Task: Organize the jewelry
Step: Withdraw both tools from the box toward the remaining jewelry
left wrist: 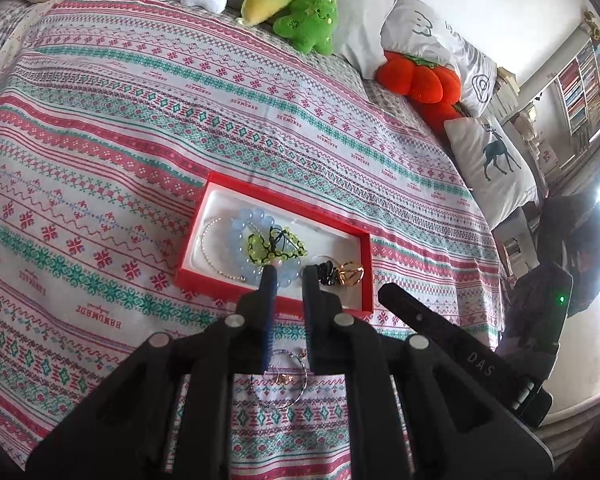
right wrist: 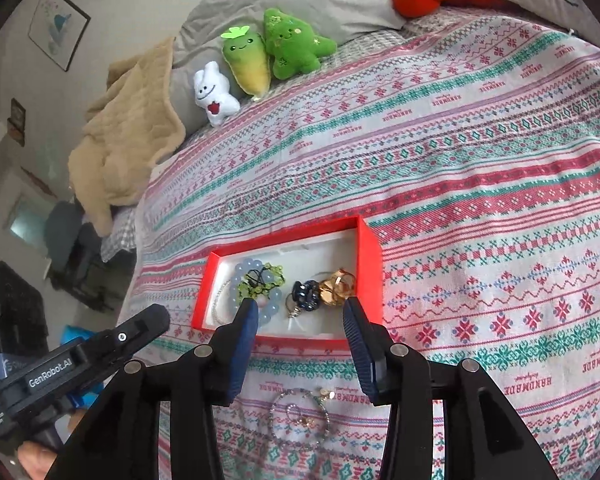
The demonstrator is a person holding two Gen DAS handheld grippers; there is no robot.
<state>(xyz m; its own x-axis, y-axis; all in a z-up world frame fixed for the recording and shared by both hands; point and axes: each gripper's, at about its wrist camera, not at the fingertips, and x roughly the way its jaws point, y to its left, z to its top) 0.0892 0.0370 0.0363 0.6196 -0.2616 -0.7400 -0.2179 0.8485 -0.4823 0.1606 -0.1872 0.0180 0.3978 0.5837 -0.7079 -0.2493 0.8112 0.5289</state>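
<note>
While the left gripper (left wrist: 288, 270) hangs over the near edge of the red box (left wrist: 366, 264) on the patterned bedspread (left wrist: 140, 120), its jaws stand narrow and empty, tips above the blue bead bracelet (left wrist: 240, 232) and green bracelet (left wrist: 276, 246), with a gold ring (left wrist: 351, 272) at three o'clock. From the right wrist, the right gripper (right wrist: 300, 310) stands wide and empty over the same box (right wrist: 368, 248), more loose jewelry (right wrist: 300, 412) lying at six o'clock.

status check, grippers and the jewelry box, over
Left gripper near shut, empty; right gripper open, empty. Red box holds bracelets, clip, gold piece. One thin bracelet still on the cloth by the fingers. Nothing in the way.
</note>
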